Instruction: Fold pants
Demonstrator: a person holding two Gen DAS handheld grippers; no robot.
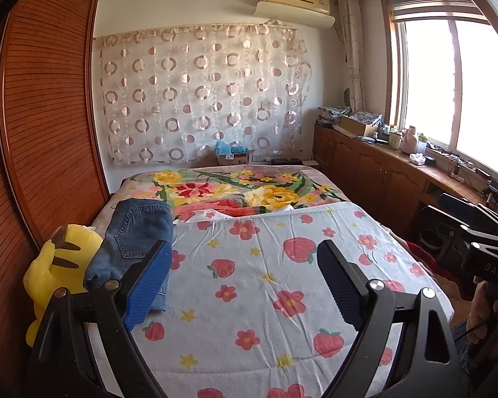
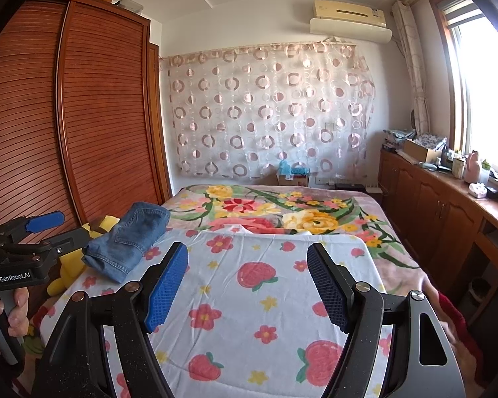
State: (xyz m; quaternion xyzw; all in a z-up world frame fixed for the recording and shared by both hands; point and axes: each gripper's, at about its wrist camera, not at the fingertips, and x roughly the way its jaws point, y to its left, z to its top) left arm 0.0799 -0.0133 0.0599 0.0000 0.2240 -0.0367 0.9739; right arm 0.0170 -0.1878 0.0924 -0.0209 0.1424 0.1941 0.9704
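Ahead and to the left of both grippers, the jeans [image 2: 127, 243] lie on the bed [image 2: 395, 255] as a compact folded bundle, near the bed's left edge and touching a yellow plush toy [image 1: 58, 265] that sits just beyond them on that side. Left gripper [image 1: 244, 280] hovers over the strawberry sheet [image 1: 265, 282] with its jaws wide apart and nothing between them; the jeans sit just left of its left finger. Right gripper [image 2: 247, 285] is likewise spread wide and empty, above the same sheet, with the jeans well off to its left.

Judging by the tidy bundle, the folding looks done or nearly so, and both grippers seem to be standing clear of it. If anything remains, it would be a final press or squaring of the stack, which calls for bringing a gripper leftward and down onto the denim without dragging the layers apart.

The jeans are mid-blue denim, folded into a thick oblong several layers deep. A back pocket with its stitching faces up, and the near end shows stacked hem edges, slightly uneven. The top surface is smooth, with soft rounded folds along the far end
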